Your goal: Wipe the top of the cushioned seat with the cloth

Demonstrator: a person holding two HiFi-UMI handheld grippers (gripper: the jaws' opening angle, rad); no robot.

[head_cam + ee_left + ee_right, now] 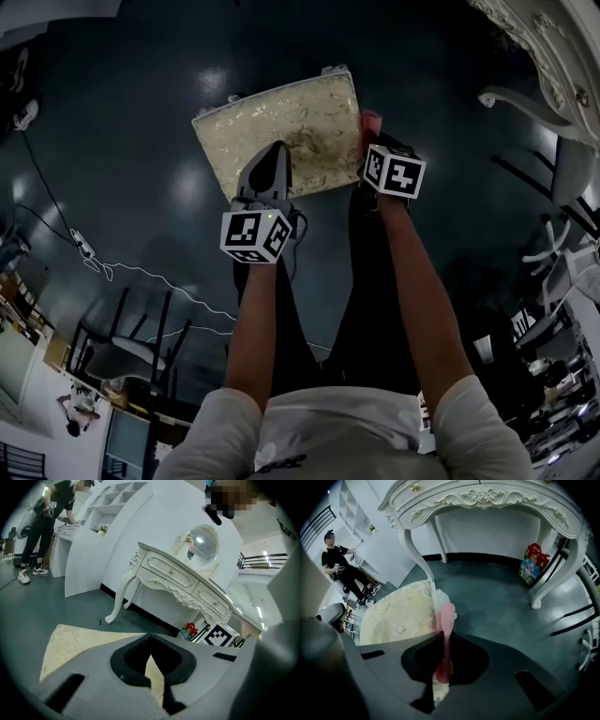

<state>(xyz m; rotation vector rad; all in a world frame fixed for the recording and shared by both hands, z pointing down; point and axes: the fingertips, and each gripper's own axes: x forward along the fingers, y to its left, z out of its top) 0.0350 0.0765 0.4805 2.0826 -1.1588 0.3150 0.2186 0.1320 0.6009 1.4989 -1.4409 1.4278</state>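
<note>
The cushioned seat (pixel 281 117), cream with a gold pattern, stands on the dark glossy floor (pixel 141 112) straight ahead of the person. The pink cloth (pixel 371 120) sits at the seat's right edge, toward the far corner, pinched in the right gripper (pixel 377 141). In the right gripper view its jaws are clamped on the cloth (pixel 446 618), which runs as a thin strip between them and bunches up just past the tips against the seat's side (pixel 398 613).

The left gripper (pixel 278 152) reaches over the near edge of the seat. In the left gripper view its jaws are closed together with nothing between them; only a sliver of the seat top (pixel 75 641) shows through the narrow slit. Whether it presses on the cushion cannot be told.

Beyond the seat stands a white carved dressing table (pixel 183 581) with a round mirror (pixel 205 545); a red bag (pixel 533 559) rests under it. A white cable (pixel 141 277) trails across the floor at the near left.
</note>
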